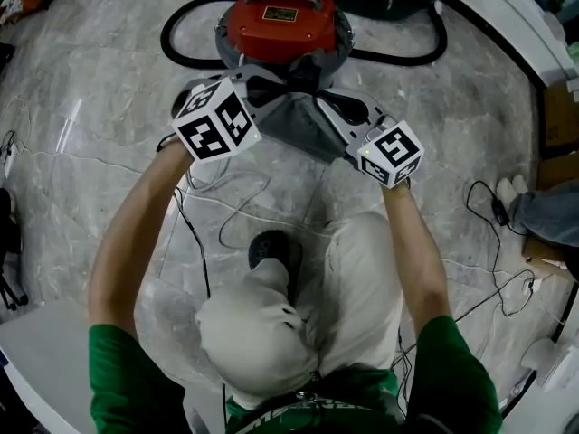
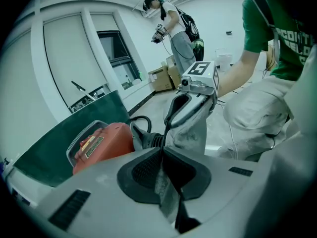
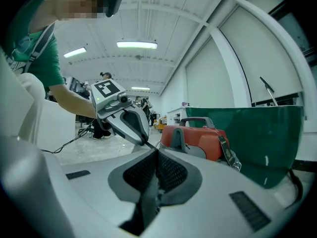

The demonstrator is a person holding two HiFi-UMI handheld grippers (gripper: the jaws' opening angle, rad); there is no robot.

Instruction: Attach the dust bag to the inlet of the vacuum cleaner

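Down near the person's knees, thin cables (image 1: 231, 211) lie loose on the floor. Just past them, the left tongs (image 1: 271, 87) and the right tongs (image 1: 318, 102) are both pressed together. Each one pinches a top edge of the grey dust bag (image 1: 303, 132).

The bag hangs between them, right in front of the red vacuum cleaner (image 1: 285, 21). I think the bag is being brought to the inlet and is not on yet. The inlet hides behind the bag.

Next, the bag's mouth must be lined up with the inlet and pushed on, with both tongs holding tight.

The black hose (image 1: 176, 30) curls around the far side. A green tub (image 3: 257, 138) stands near the cleaner. Neither looks in the way.
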